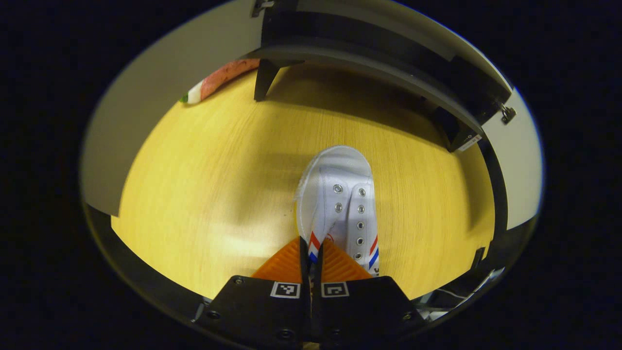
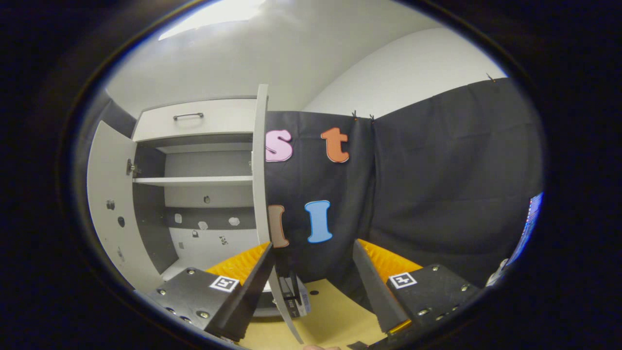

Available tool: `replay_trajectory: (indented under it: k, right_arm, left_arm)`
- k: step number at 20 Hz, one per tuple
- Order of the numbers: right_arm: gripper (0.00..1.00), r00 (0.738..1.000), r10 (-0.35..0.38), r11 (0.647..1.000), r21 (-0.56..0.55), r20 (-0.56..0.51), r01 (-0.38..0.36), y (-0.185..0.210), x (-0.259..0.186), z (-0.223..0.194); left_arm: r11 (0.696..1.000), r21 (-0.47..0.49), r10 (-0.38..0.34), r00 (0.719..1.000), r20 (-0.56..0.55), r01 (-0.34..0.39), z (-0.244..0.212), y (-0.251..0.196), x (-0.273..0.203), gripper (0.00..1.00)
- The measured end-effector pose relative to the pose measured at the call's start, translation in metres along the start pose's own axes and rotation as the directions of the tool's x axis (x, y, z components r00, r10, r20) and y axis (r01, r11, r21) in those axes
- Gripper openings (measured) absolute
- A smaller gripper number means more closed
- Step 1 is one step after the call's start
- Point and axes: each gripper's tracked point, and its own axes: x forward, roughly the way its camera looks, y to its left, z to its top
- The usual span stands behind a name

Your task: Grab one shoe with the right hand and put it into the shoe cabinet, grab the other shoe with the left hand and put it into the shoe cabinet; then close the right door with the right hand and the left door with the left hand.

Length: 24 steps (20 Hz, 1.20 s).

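While left tongs [image 1: 311, 257] pinch white canvas shoe [image 1: 337, 199] — right tongs [image 2: 311, 272] wide, woodgrain floor [image 1: 218, 184].

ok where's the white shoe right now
In the left gripper view the white shoe lies on the wooden floor, its heel collar pinched in the left tool, toe towards the cabinet's base.

Recording booth — black cloth wall [image 2: 437, 184]

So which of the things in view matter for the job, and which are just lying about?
Job:
- white shoe, pinched in the left gripper
- shoe cabinet, both doors open
- right gripper, open, empty

Lying about:
- black cloth wall
- wooden floor
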Motion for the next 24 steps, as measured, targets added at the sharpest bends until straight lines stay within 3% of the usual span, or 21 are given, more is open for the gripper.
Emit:
replay_trajectory:
  k: [3,6,9,14,18,19,20,22,23,24]
  right_arm:
    - [0.93,1.000,-0.010,1.000,-0.003,-0.006,0.010,-0.005,0.003,-0.004]
    - [0.96,1.000,-0.011,1.000,0.009,-0.011,0.011,-0.004,0.008,-0.008]
    - [0.96,1.000,-0.021,1.000,0.015,0.007,0.021,-0.012,0.010,-0.006]
    - [0.93,0.998,-0.042,0.999,0.016,0.036,0.042,-0.015,0.010,-0.004]
    - [0.92,0.996,-0.076,0.997,0.013,0.053,0.076,-0.026,0.006,-0.005]
    - [0.92,0.995,-0.084,0.996,0.014,0.050,0.083,-0.029,0.006,-0.006]
    - [1.00,0.995,-0.093,0.996,0.012,0.046,0.092,-0.033,0.006,-0.007]
    - [1.00,0.994,-0.106,0.994,0.010,0.039,0.106,-0.038,0.007,-0.010]
    - [0.93,0.993,-0.110,0.994,0.011,0.035,0.109,-0.039,0.007,-0.011]
    - [0.96,0.993,-0.112,0.994,0.011,0.028,0.112,-0.041,0.008,-0.014]
  left_arm:
    - [0.998,0.036,-0.059,0.993,0.099,0.055,0.038,-0.007,-0.028,0.02]
    - [0.993,0.071,-0.112,0.966,0.235,0.098,0.088,-0.007,-0.069,0.02]
    - [0.986,0.107,-0.162,0.915,0.369,0.132,0.127,-0.005,-0.106,0.01]
    - [0.970,0.173,-0.239,0.813,0.531,0.172,0.155,-0.002,-0.124,0.01]
    - [0.970,0.189,-0.238,0.764,0.599,0.153,0.163,-0.002,-0.124,0.01]
    - [0.970,0.190,-0.236,0.759,0.606,0.150,0.164,-0.002,-0.123,0.01]
    - [0.971,0.189,-0.233,0.758,0.609,0.146,0.164,-0.001,-0.124,0.01]
    - [0.974,0.182,-0.217,0.775,0.594,0.133,0.161,0.001,-0.125,0.01]
    - [0.977,0.175,-0.205,0.784,0.586,0.124,0.159,0.003,-0.125,0.01]
    - [0.979,0.167,-0.195,0.794,0.576,0.119,0.157,0.004,-0.128,0.01]
